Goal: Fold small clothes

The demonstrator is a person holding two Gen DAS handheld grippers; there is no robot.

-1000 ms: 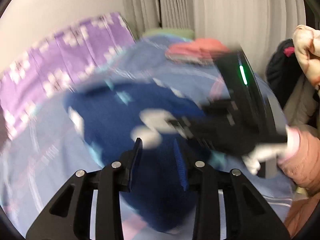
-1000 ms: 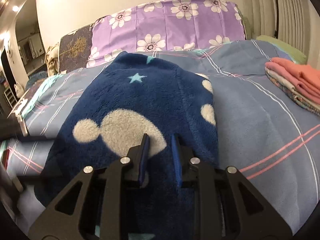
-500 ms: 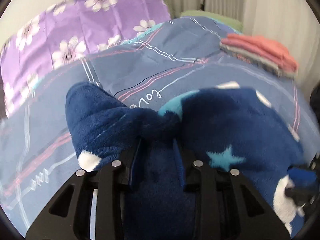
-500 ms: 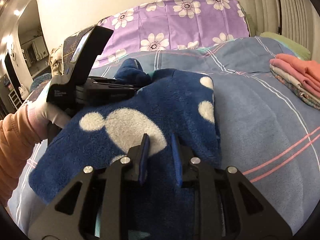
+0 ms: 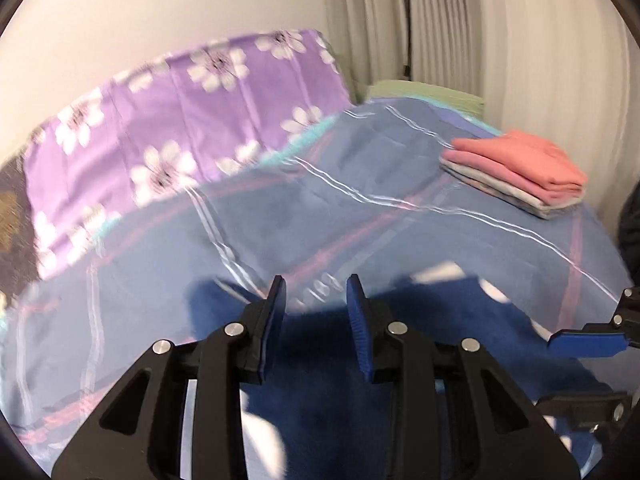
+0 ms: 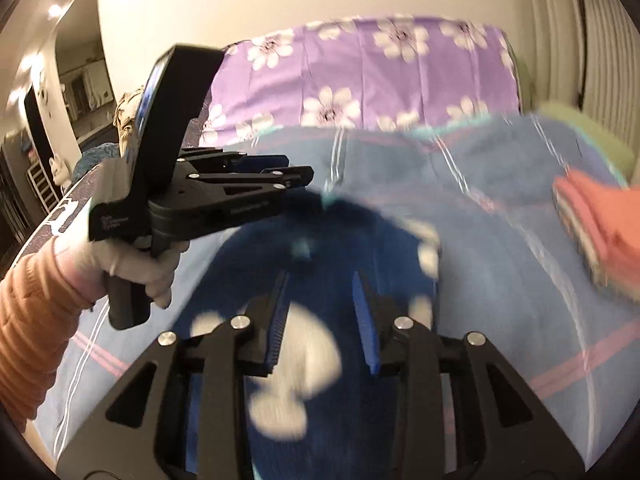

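Note:
A dark blue fleece garment (image 6: 332, 280) with white blobs and light stars lies folded on the blue striped bedsheet (image 5: 360, 208). It also shows low in the left wrist view (image 5: 420, 328). My left gripper (image 5: 316, 300) is open and empty, lifted just above the garment's far edge. It shows from the side in the right wrist view (image 6: 296, 176), held by a gloved hand. My right gripper (image 6: 320, 304) is open above the garment's near part, with nothing between its fingers. Its blue fingertip (image 5: 580, 344) shows at the right edge of the left wrist view.
A stack of folded clothes, pink on top (image 5: 524, 168), sits at the bed's right side and also shows in the right wrist view (image 6: 600, 216). A purple flowered pillow (image 5: 180, 128) stands at the bed's head. A green cloth (image 5: 424, 94) lies by the curtain.
My left gripper let go of the bunched fleece edge, opened and lifted away. My right gripper opened wider and rose off the garment. Both views are blurred by motion.

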